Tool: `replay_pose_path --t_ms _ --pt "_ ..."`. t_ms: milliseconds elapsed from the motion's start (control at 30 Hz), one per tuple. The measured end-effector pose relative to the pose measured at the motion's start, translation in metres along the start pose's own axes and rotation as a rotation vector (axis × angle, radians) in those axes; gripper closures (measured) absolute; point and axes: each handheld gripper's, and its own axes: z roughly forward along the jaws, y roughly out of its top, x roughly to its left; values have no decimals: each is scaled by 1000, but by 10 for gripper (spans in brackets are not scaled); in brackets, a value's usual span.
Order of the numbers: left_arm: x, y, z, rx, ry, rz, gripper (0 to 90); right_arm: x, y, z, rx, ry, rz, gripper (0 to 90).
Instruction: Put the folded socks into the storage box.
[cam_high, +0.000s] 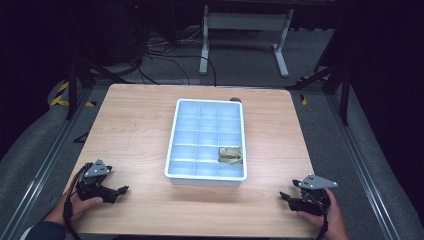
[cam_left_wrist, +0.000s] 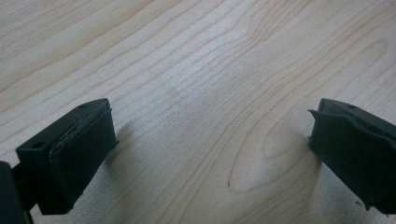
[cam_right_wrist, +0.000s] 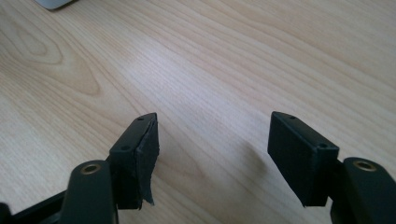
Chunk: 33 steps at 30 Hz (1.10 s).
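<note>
Two hand-held grippers, left (cam_high: 120, 190) and right (cam_high: 284, 196), are sitting wide apart, holding nothing, on the bench (cam_high: 135, 125); the tray's (cam_high: 172, 145) olive bundle (cam_high: 230, 155) is looking too blurry to name.

Compartment tray (cam_high: 172, 150) on bench (cam_high: 135, 125) between and beyond left hand-held gripper (cam_high: 121, 192) and right hand-held gripper (cam_high: 284, 196); crumpled item (cam_high: 230, 155) in its compartment nearer right hand-held gripper.

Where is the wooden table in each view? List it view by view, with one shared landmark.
High view: the table fills the middle, under the white tray.
Left gripper view: its wood spreads behind the open left gripper.
Right gripper view: same behind the open right gripper; tray corner top left.
Shared landmark: the pale wood grain.
</note>
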Motion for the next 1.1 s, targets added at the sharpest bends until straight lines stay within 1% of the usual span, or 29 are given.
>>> replay_pose_path --t_ms 67,200,267,300,467,567,733,767,833,867,933,1100 --pt "0 0 0 0 0 0 5 -1 -6 -1 -7 3 25 336" --pt "0 0 0 0 1 0 5 -4 -16 -3 -45 16 72 331" --pt "0 0 0 0 1 0 5 -3 -20 -5 -67 5 87 327" --pt "0 0 0 0 1 0 5 -3 -20 -5 -66 0 83 324" --pt "0 0 0 2 -2 0 4 -3 -21 -5 -65 -4 93 318" --pt "0 0 0 7 -4 2 3 -3 -21 -5 -64 -16 103 315" --pt "0 0 0 1 -1 -3 3 -3 -21 -5 -62 -25 115 315" --pt "1 1 0 -2 2 9 2 -3 -21 -5 -63 -27 117 315" --pt "0 0 1 -1 -5 -3 1 -3 -21 -5 -63 -34 120 315" --pt "2 1 1 -5 6 15 1 -3 -21 -5 -63 -35 121 315" --pt "0 0 1 -2 -3 -6 3 -3 -21 -5 -63 -36 122 315" --pt "0 0 1 -2 -4 -5 3 -4 -21 -5 -63 -39 124 315"
